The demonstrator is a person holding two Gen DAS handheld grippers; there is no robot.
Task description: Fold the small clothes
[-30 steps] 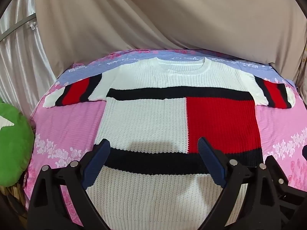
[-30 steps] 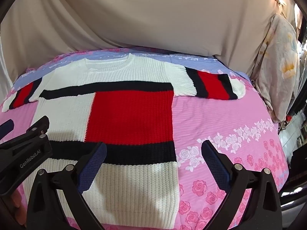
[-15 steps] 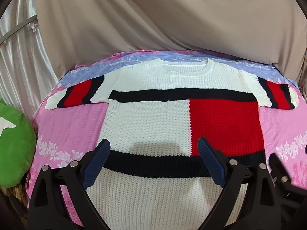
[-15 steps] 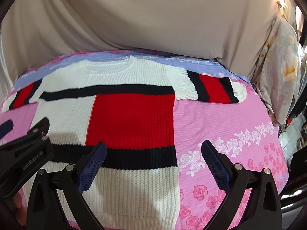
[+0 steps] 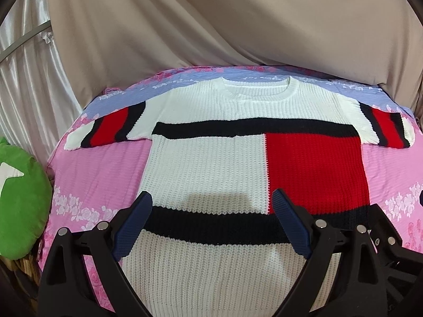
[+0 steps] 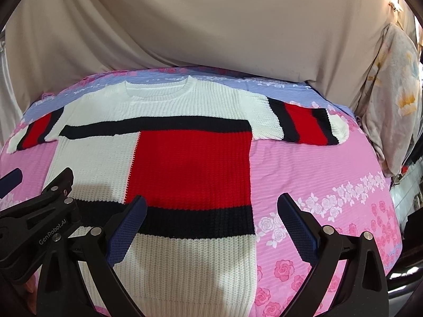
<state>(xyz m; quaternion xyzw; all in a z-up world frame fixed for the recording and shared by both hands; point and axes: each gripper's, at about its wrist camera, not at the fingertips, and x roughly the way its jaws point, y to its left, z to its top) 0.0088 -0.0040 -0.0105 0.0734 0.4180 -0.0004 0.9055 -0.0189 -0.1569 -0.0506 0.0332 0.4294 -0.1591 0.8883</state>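
A knitted sweater [image 5: 211,169] [image 6: 169,105], white with a red block and black bands, lies flat and face up on the pink bed, collar at the far end. Both short sleeves are spread out sideways, the left sleeve [image 5: 105,129] and the right sleeve [image 6: 304,124]. My left gripper [image 5: 212,224] hovers open over the lower black band, left of the red block, holding nothing. My right gripper [image 6: 211,224] hangs open over the sweater's lower right edge, also with nothing in it. The left gripper's body shows at the left edge of the right wrist view [image 6: 39,224].
The bed sheet [image 6: 330,179] is pink with rose prints and has a blue strip at the far end. A beige curtain [image 5: 238,26] hangs behind the bed. A green cushion [image 5: 18,200] lies at the bed's left side. A floral cloth [image 6: 391,92] hangs at the right.
Both grippers have drawn slightly back and up from the sweater, so it sits a little lower and farther in both views. Both stay open. The sweater has not moved.
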